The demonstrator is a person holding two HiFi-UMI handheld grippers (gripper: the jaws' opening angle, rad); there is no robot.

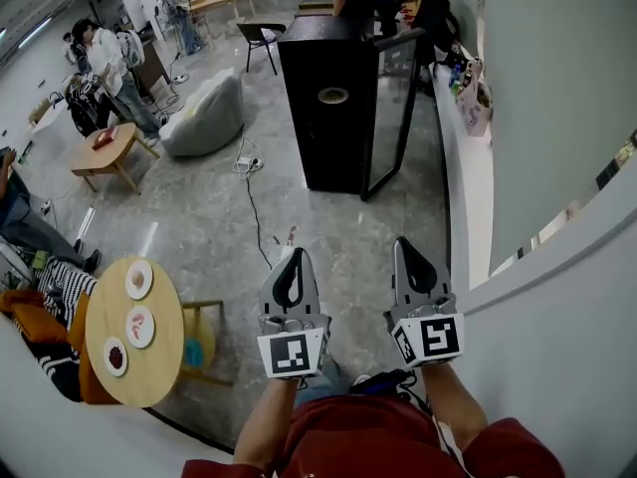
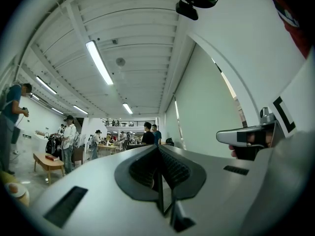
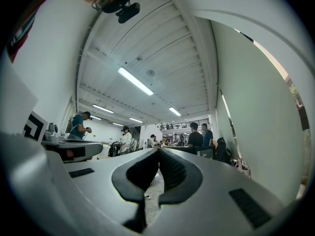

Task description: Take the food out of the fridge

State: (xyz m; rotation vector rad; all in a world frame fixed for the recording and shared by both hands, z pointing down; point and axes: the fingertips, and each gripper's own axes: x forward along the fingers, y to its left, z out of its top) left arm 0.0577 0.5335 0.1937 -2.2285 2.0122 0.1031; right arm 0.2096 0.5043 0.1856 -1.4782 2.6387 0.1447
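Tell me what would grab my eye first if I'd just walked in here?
The two grey hand-held tools at bottom centre, the left gripper and the right gripper, both shut and empty. Straight ahead stands a tall black fridge with its glass door ajar; at lower left a round wooden table bears three plates.

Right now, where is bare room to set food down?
The round table is bare on its right half; three plates fill its left. The white ledge beside the fridge is bare nearer us, cluttered with bags at the far end.
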